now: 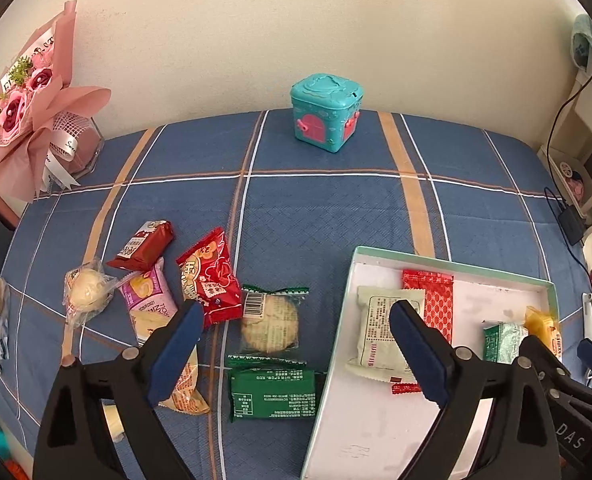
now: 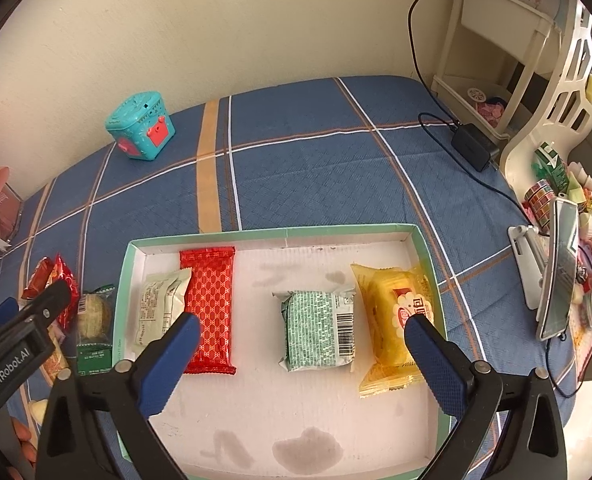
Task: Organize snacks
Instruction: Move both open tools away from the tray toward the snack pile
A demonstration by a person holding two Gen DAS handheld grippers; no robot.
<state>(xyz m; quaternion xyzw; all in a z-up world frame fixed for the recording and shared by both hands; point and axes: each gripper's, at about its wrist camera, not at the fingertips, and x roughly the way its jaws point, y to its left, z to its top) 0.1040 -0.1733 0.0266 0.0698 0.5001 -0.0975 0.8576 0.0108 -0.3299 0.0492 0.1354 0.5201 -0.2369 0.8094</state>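
A shallow white box with a green rim (image 2: pixel 280 233) lies on the blue plaid cloth. In it lie a pale green packet (image 2: pixel 158 308), a red patterned packet (image 2: pixel 210 304), a green-white packet (image 2: pixel 320 330) and a yellow packet (image 2: pixel 392 320). My right gripper (image 2: pixel 302 352) is open and empty above the box. My left gripper (image 1: pixel 296 344) is open and empty above the cloth at the box's left edge (image 1: pixel 336 332). Loose snacks lie left of the box: a round biscuit (image 1: pixel 270 322), a dark green packet (image 1: pixel 272 394), a red packet (image 1: pixel 210 280), a pink packet (image 1: pixel 148 300), a brown-red packet (image 1: pixel 142 246).
A teal toy box (image 1: pixel 326 112) stands at the back by the wall. A pink bouquet (image 1: pixel 28 112) stands at the far left. A cream shelf (image 2: pixel 496 52), a black adapter with cable (image 2: pixel 474 146), a phone on a stand (image 2: pixel 556 280) and small clutter fill the right side.
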